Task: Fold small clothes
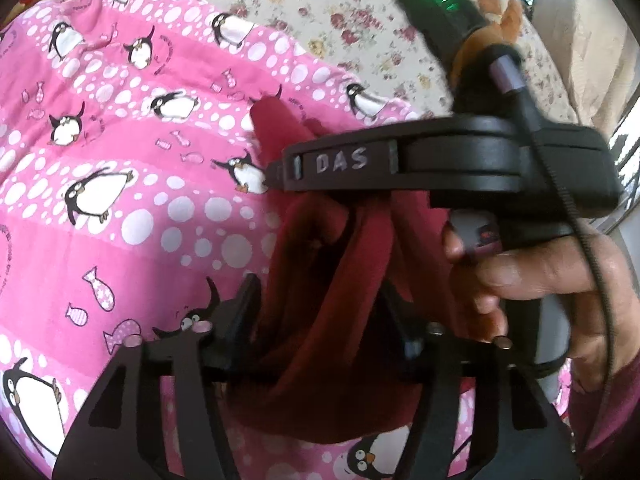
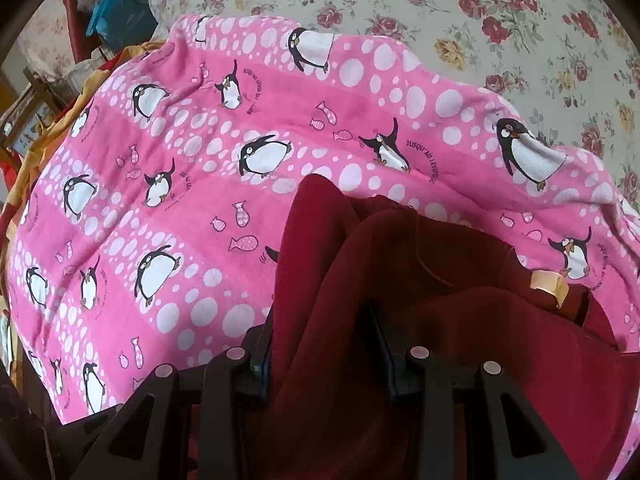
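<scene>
A dark red soft-fabric garment [image 2: 400,280] lies bunched on a pink fleece blanket printed with penguins, white dots and fish [image 2: 180,200], toward the blanket's near edge. The blanket is spread over a cream bed sheet with a red and yellow rose print [image 2: 480,20], which shows beyond the blanket's far edge.

The left hand-held gripper [image 1: 320,328] has a fold of the red garment [image 1: 320,320] running between its two black fingers, which are closed in on the cloth; the fabric hangs below them above the blanket [image 1: 120,200].

The right hand-held gripper [image 2: 324,332] likewise pinches a thick fold of the garment between its narrowly set fingers. In the left wrist view its black body, lettered "DAS" [image 1: 440,164], crosses just above the left hand-held gripper, held by a bare hand [image 1: 540,272]. A small tan label [image 2: 548,284] shows on the garment, on the side nearer the blanket's right edge.
</scene>
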`<state>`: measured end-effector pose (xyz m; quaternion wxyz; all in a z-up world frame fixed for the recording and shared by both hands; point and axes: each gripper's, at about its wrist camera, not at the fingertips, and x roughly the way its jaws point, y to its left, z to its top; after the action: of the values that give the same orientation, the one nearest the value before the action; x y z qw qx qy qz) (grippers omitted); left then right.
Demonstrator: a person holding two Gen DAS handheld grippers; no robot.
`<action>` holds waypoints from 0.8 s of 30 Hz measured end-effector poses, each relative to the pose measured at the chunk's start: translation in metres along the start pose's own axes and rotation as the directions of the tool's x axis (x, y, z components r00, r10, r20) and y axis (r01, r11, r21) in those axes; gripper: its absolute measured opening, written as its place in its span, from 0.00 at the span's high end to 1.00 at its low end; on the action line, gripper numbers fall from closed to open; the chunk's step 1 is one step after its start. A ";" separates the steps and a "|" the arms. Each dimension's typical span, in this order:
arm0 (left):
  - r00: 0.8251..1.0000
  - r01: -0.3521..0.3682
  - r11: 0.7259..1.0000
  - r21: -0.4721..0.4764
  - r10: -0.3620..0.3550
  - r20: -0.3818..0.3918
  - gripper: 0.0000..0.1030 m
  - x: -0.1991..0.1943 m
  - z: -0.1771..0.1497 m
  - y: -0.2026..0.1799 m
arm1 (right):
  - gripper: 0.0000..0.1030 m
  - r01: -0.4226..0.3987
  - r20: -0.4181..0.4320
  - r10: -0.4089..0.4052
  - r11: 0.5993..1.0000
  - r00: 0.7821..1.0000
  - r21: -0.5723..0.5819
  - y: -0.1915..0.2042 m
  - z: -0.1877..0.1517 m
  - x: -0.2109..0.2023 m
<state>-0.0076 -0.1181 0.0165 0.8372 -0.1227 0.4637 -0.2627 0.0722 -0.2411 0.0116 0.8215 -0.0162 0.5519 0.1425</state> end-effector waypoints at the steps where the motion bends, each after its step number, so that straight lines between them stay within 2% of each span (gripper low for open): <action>1: 1.000 -0.003 1.000 -0.006 0.003 -0.007 0.40 0.003 0.000 0.001 | 0.63 -0.001 0.002 0.001 1.000 1.000 0.002 0.000 0.000 0.000; 5: 1.000 0.012 1.000 0.002 -0.012 -0.003 0.42 0.007 0.000 0.001 | 0.63 -0.017 0.020 0.016 1.000 1.000 0.009 -0.002 -0.003 -0.004; 6: 1.000 0.022 1.000 0.010 -0.022 -0.001 0.55 0.007 0.001 0.000 | 0.64 -0.022 0.027 0.022 1.000 0.999 0.013 -0.003 -0.004 -0.006; 9: 0.998 0.062 0.998 0.025 -0.062 -0.003 0.76 0.005 0.002 -0.008 | 0.72 -0.048 0.051 0.047 0.999 0.998 0.024 -0.010 -0.008 -0.016; 13: 0.996 0.086 0.995 0.042 -0.087 0.027 0.79 -0.007 0.005 -0.032 | 0.78 -0.084 0.099 0.080 0.996 0.992 0.034 -0.021 -0.016 -0.038; 17: 0.992 0.114 0.989 0.089 -0.118 0.041 0.80 -0.018 0.009 -0.074 | 0.79 -0.120 0.165 0.109 0.991 0.980 0.063 -0.044 -0.027 -0.075; 24: 0.983 0.183 0.960 0.214 -0.182 -0.025 0.80 0.004 0.011 -0.175 | 0.80 -0.093 0.269 0.056 0.987 0.961 0.128 -0.110 -0.060 -0.144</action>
<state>-0.0535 -0.2660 0.0981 0.8165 -0.0727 0.4215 -0.3878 -0.0043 -0.3883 0.1051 0.8810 0.0813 0.4460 0.1353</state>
